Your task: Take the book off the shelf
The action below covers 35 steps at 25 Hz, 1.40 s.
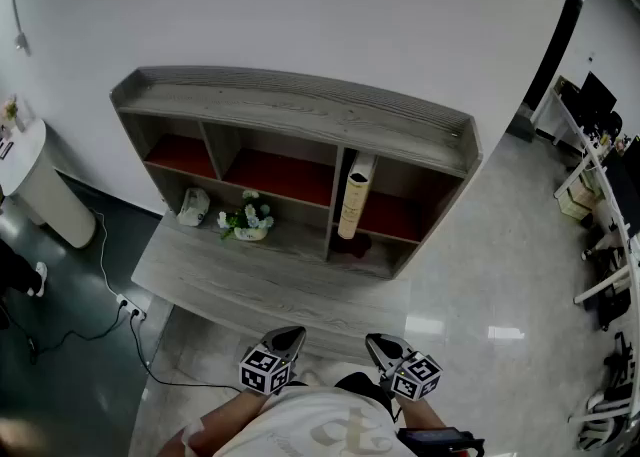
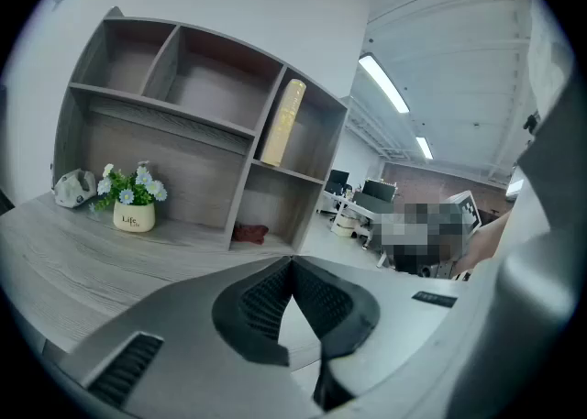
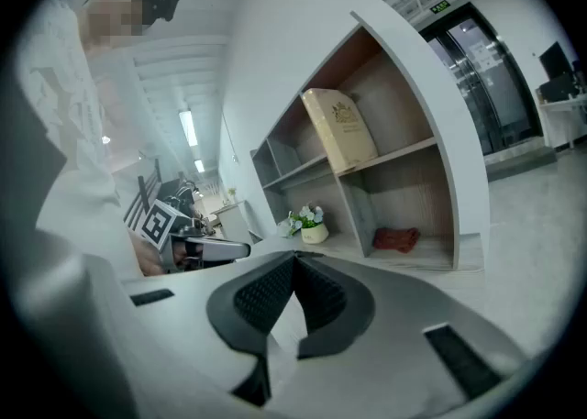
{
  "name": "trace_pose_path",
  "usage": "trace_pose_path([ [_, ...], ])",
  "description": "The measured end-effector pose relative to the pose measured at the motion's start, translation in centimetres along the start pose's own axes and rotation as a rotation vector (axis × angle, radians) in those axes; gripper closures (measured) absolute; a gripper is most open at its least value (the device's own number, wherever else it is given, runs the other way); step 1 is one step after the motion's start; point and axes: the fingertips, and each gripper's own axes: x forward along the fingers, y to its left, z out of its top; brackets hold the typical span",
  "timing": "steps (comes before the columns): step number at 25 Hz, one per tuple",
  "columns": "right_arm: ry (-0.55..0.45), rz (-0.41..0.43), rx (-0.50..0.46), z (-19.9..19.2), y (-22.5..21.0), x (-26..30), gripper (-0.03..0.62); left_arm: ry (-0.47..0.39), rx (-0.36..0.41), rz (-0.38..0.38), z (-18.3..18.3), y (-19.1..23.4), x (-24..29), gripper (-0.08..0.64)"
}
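The grey shelf (image 1: 300, 105) carries a book (image 1: 355, 195), flowerpot (image 1: 250, 229) and red cloth (image 2: 249, 233).

White wall (image 1: 300, 15) fills the upper frame. Glossy grey floor (image 1: 480, 245) lies right. Office furniture (image 1: 590, 160) stands far right. Ceiling strip lights (image 2: 385, 82) are lit.

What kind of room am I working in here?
Likely an open-plan office: desks with monitors nearby, strip lights on the ceiling, and a grey shelf unit holding a book against the white wall.
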Motion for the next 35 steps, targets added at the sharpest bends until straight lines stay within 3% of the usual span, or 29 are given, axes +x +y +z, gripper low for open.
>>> trace_pose_path([
  [14,-0.04,-0.033,0.028,-0.1,-0.5,-1.3,0.591,0.025,0.04,-0.053,-0.4,-1.7,1.0,0.554],
  [21,-0.052,-0.08,0.05,-0.2,-1.5,-1.7,0.589,0.027,0.052,-0.06,0.0,-1.8,1.5,0.554],
  [35,-0.057,-0.079,0.062,0.3,-2.4,-0.8,0.589,0.036,0.054,-0.049,0.3,-1.3,1.8,0.554],
])
